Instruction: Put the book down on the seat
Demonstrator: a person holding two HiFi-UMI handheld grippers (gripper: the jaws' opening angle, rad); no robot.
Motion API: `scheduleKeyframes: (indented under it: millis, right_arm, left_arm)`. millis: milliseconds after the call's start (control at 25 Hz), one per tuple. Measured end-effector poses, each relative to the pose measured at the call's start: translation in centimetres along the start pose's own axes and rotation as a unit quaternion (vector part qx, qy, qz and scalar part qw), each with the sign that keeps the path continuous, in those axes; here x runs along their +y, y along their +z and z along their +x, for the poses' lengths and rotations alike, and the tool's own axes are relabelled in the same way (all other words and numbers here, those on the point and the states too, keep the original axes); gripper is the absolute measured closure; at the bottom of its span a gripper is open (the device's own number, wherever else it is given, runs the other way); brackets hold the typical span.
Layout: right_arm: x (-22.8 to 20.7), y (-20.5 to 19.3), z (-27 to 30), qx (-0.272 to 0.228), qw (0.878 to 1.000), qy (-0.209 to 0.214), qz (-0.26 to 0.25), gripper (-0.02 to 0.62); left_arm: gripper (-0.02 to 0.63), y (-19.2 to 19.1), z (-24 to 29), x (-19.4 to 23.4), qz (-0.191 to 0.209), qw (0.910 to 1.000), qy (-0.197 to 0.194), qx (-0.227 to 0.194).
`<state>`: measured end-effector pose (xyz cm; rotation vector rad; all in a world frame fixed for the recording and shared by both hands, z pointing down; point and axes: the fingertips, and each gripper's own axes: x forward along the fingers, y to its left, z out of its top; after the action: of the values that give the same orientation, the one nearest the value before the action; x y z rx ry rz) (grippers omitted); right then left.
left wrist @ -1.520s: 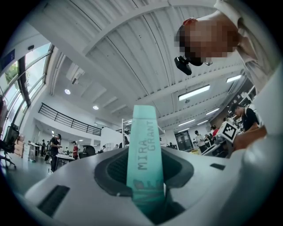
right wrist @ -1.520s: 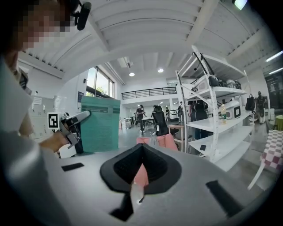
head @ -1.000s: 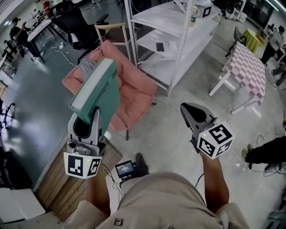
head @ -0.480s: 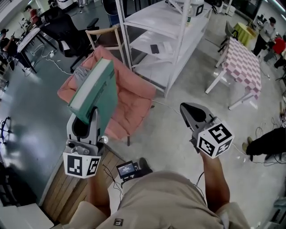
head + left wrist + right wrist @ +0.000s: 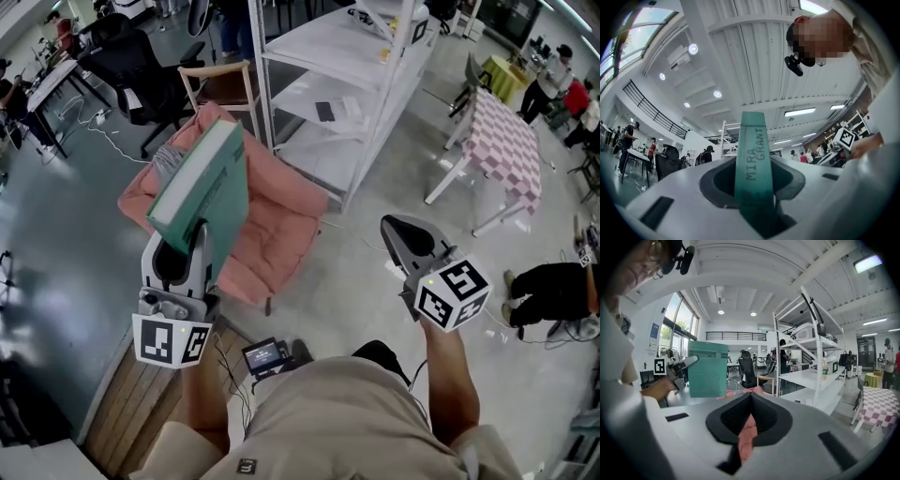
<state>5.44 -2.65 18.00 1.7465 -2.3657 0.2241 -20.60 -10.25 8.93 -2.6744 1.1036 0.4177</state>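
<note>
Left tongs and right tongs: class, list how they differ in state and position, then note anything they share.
The left tongs grip a green book; the right tongs hold nothing. The book's thickness keeps the left tongs' jaws spread; the right tongs' jaws show only a narrow gap. In the head view the left tongs overlap the pink chair, while the right tongs show against floor. Both carry a marker cube.

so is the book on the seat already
No, the left tool holds the book up in the air over the pink seat.
</note>
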Motion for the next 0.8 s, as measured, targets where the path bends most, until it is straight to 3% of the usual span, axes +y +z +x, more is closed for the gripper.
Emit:
scheduleKeyframes:
  millis: [360,800]
  right_arm:
    - [-0.3,0.9,4.7,-0.005,1.0,0.017,-0.01,0.603]
    - [-3.1,1.4,11.6,-0.013,0.997,0.08,-0.012,0.603]
  left_arm:
    - [0.461,-1.5,0.8,3.3,-0.014,0.9998,0.017,0.0]
    - [0.46,-4.4,4.1,4.5,-0.004,0.9983,0.055,0.019]
